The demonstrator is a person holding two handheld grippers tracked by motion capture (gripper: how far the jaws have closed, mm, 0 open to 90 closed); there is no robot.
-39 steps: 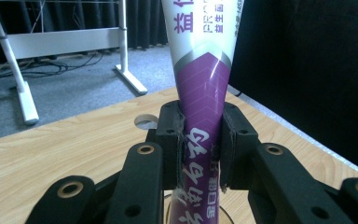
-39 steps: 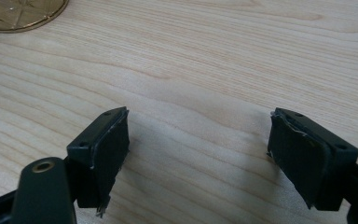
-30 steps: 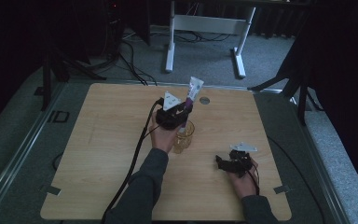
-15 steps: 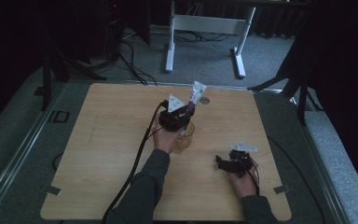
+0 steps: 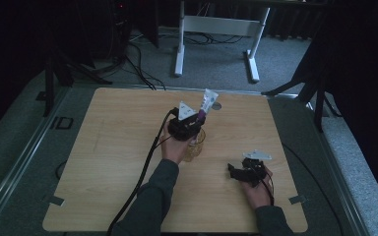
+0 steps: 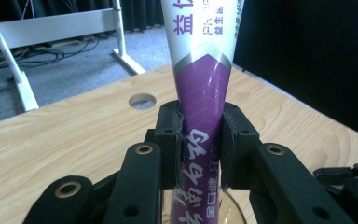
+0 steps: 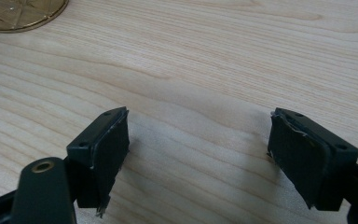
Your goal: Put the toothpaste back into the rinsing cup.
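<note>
The left gripper view shows what the high view cannot: the left hand-held gripper [image 6: 200, 140] has its jaws pinched on a purple-and-white tube [image 6: 204, 88] printed with characters, the tube's lower end reaching down into a clear glass [image 6: 235, 205] whose rim curves just below the jaws. From the high view the same tube [image 5: 205, 104] tilts up and away from the left hand-held gripper [image 5: 189, 129], directly above the amber-tinted glass [image 5: 195, 146]. The right gripper view shows the right hand-held gripper [image 7: 198, 154] with its jaws spread wide apart over bare wood, nothing between them, and the glass's patterned base [image 7: 21, 11] at its top-left corner. In the high view the right hand-held gripper [image 5: 248, 172] sits near the glass, toward the person.

The bench [image 5: 118, 147] is pale wood with a round hole [image 5: 216, 105] just beyond the tube. Grey carpet, cables and a white frame [image 5: 216, 29] lie beyond the bench; the room is dark.

One tube, one glass, two hand-held grippers.
</note>
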